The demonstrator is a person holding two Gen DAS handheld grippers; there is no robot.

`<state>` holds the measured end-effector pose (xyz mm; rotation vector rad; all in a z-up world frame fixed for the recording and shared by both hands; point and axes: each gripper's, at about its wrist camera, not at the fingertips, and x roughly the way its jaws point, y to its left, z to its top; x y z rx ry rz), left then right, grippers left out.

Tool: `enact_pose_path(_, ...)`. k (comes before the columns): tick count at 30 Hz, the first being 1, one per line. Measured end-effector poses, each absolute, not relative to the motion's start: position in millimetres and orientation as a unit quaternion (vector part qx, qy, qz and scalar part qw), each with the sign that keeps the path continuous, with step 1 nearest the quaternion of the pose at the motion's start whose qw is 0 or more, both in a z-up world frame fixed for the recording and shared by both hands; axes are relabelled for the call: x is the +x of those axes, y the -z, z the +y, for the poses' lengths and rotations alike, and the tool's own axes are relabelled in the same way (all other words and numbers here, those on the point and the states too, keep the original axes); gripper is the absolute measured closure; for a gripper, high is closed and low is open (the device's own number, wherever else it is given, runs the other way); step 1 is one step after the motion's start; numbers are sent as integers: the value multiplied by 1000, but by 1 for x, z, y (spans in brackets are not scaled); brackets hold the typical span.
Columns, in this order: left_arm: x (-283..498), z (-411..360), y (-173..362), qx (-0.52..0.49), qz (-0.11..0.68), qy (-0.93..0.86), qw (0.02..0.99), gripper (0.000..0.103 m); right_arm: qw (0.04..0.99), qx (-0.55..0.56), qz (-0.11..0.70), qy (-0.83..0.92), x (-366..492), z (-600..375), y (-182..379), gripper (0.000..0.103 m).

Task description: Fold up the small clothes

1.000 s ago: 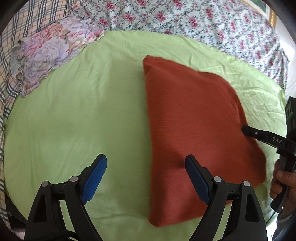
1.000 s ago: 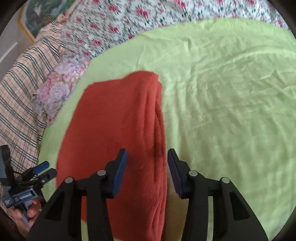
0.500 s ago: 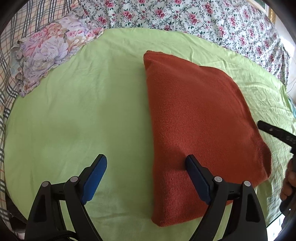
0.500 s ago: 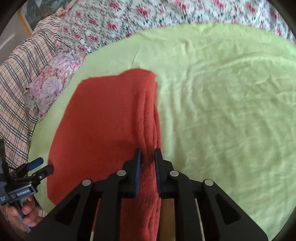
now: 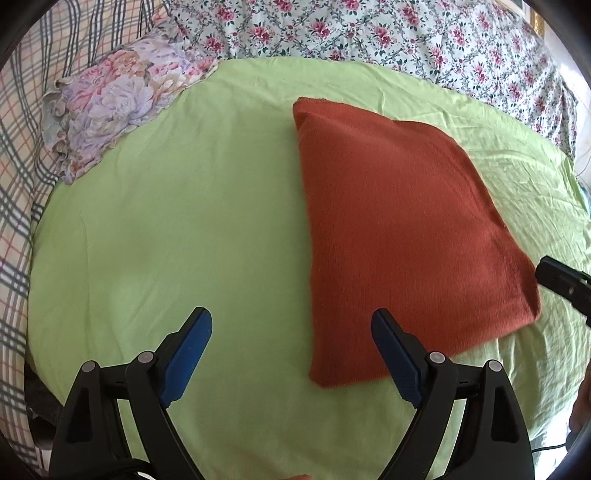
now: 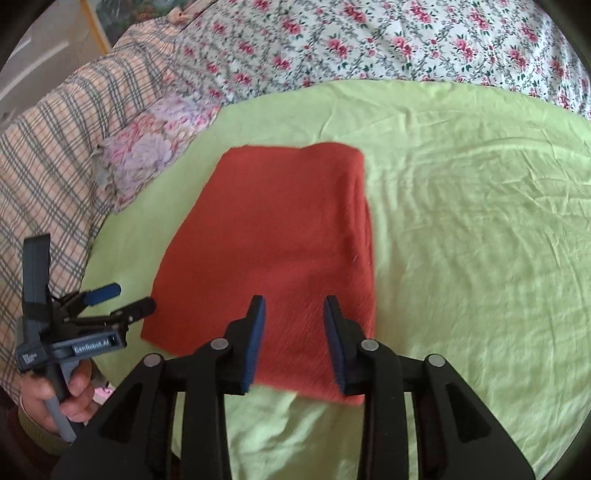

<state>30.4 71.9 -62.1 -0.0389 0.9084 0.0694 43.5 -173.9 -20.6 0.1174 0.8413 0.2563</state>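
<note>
Folded rust-orange knitted garment (image 5: 402,236) flat on a light-green bedsheet (image 5: 184,229) spread over a bed, roughly 4-sided, edges stacked in layers along its right side in the right wrist view (image 6: 273,254). Lying right of centre in the left wrist view, centre-left in the right wrist view.

Left gripper (image 5: 291,343) with black frame and blue-padded fingers hovering low over the sheet, jaws spread wide and released, nothing between them. Left blue pad (image 5: 188,350) over bare green sheet; right blue pad (image 5: 395,354) overlapping the garment's near edge in the picture, contact impossible to tell. Same gripper seen from the right wrist camera (image 6: 122,301) at the garment's near-left corner, just beside the cloth, held by a hand (image 6: 55,398) on a grey handle.

Right gripper (image 6: 293,332) poised above the garment's near edge, jaws parted and released, gripping nothing; 2 blue-lined fingers (image 6: 255,343) framing a strip of orange knit. Contact with the fabric not discernible. Tip of this gripper visible at the right edge of the left wrist view (image 5: 565,284), just beside the garment's near-right corner.

Beyond the sheet: a pink-and-lilac floral pillow (image 5: 118,107) at the far left, a white quilt with small red roses (image 5: 369,33) across the back, and a checked plaid blanket (image 6: 55,162) on the left.
</note>
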Motion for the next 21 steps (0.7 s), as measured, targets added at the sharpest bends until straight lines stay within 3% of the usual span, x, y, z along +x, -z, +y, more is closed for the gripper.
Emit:
enact_pose_path(6, 11, 75, 62, -19, 436, -23, 899, 12, 903, 34, 410, -123, 24, -165, 25, 43)
enact_pose_path(8, 2, 73, 62, -18, 434, -18, 900, 11, 908, 22, 401, -120, 14, -162, 25, 26)
enact_pose_path(10, -3, 72, 64, -11, 435, -16, 900, 10, 911, 7, 395, -116, 3, -159, 26, 19)
enact_pose_path(21, -9, 68, 68, 22, 436, -30, 899, 9, 899, 10, 414, -140, -7, -155, 43, 17)
